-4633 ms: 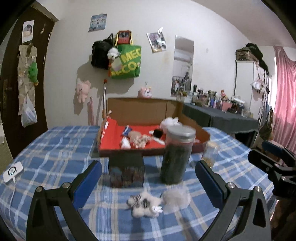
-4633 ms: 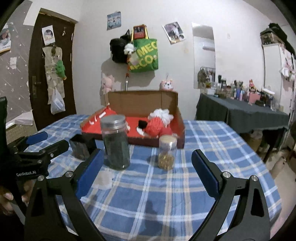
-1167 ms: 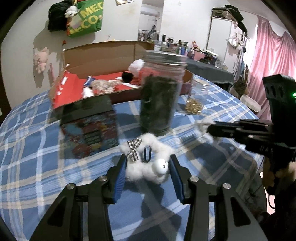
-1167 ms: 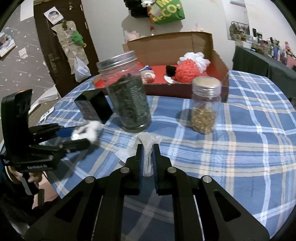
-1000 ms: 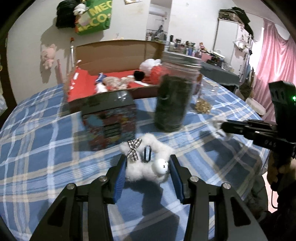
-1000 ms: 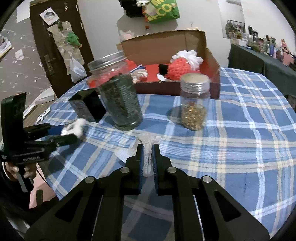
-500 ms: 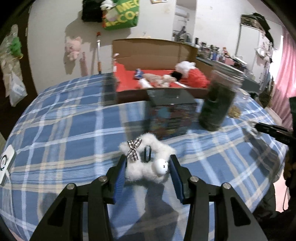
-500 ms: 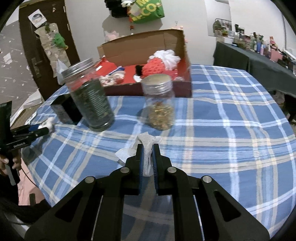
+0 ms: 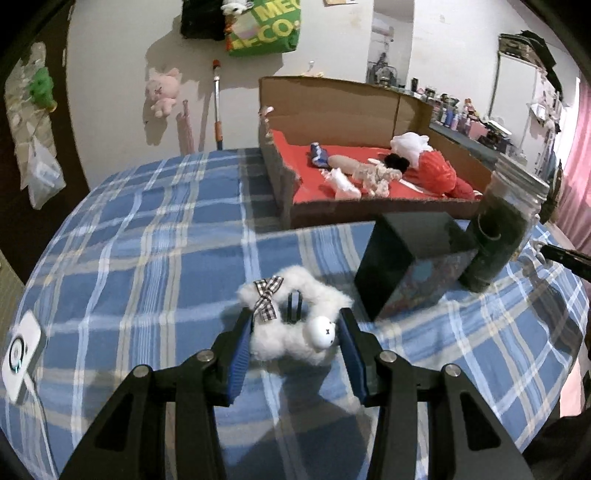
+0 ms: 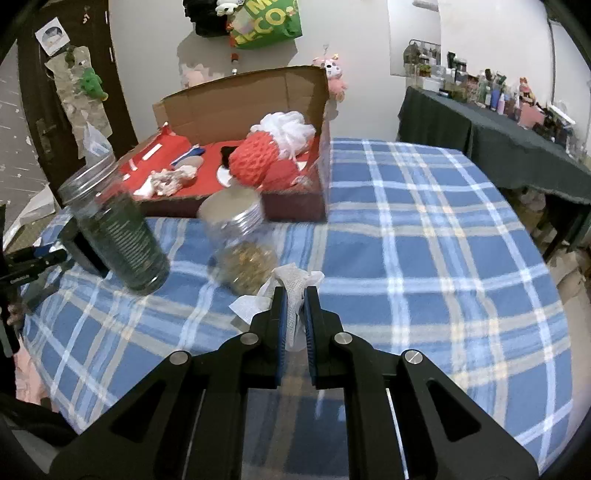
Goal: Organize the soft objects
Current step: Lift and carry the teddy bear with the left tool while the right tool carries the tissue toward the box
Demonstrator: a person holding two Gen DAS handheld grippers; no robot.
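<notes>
So the left wrist cam is the only one that shows the fluffy white toy [image 9: 291,328]: it has a checked bow and a little round white face, and the left gripper [image 9: 293,343] has its blue pads pressed into the fur on both sides, holding it above the tablecloth [image 9: 147,258]. That view also picks up a black box [image 9: 410,266] standing just in front of the tall dark jar [image 9: 502,236], plus a small white device [image 9: 20,349] near the left edge of the table.

The right wrist cam gives you stuff the left one doesn't. The right gripper [image 10: 294,314] is squeezed nearly together on a white mesh cloth [image 10: 293,291], which sticks out past the tips. Just beyond it sits a small jar [image 10: 240,243] with yellowish bits inside and a metal lid; in this view the tall dark jar [image 10: 118,229] is to its left. You also see a dark-draped side table [image 10: 498,147] crowded with bottles.

Both cams catch the cardboard box [image 9: 332,107] with the red lining at the far side of the table, holding a red knitted thing [image 10: 258,158], a white pouf [image 10: 288,129] and some smaller soft bits. The surface is a blue plaid cloth. On the white wall behind hang a green bag [image 9: 264,26] and a pink plush [image 9: 162,90].
</notes>
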